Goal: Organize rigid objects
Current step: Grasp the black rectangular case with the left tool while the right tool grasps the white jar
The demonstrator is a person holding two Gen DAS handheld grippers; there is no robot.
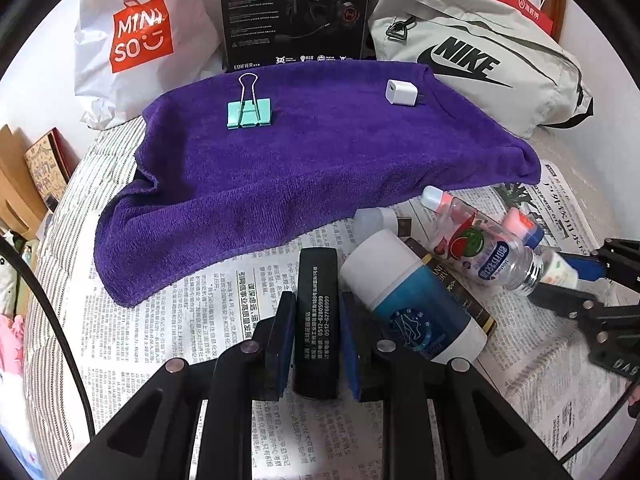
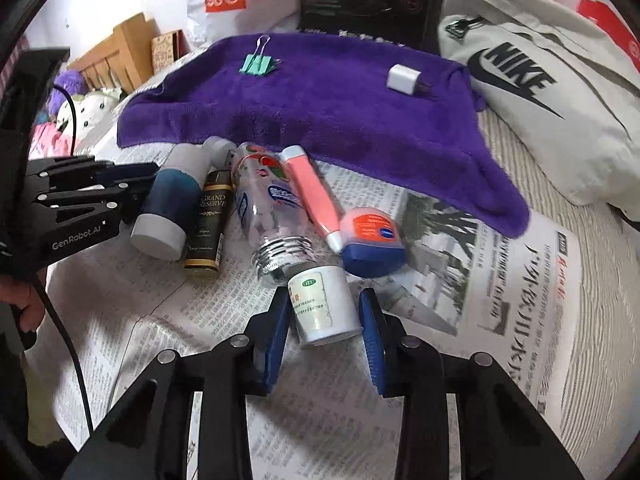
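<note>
My left gripper [image 1: 317, 298] is shut on a flat black box [image 1: 318, 280] with white print, which lies lengthwise between the blue pads on the newspaper [image 1: 208, 312]. A small white medicine bottle [image 2: 326, 306] with an OTC label lies between the pads of my right gripper [image 2: 325, 300], which is shut on it. Beside them is a pile: a white-and-blue bottle [image 2: 172, 208], a black-and-gold tube [image 2: 210, 224], a clear capless bottle [image 2: 272, 208], a pink tube [image 2: 314, 196] and a blue jar [image 2: 372, 240]. On the purple towel [image 1: 304, 168] rest a teal binder clip [image 1: 250, 114] and a white charger [image 1: 400, 90].
Behind the towel stand a white Miniso bag [image 1: 140, 36], a black Edifier box [image 1: 294, 12] and a grey Nike bag [image 1: 480, 60]. Wooden furniture [image 2: 116, 52] and soft toys sit to the left. A hand [image 2: 22, 300] holds the left gripper's handle.
</note>
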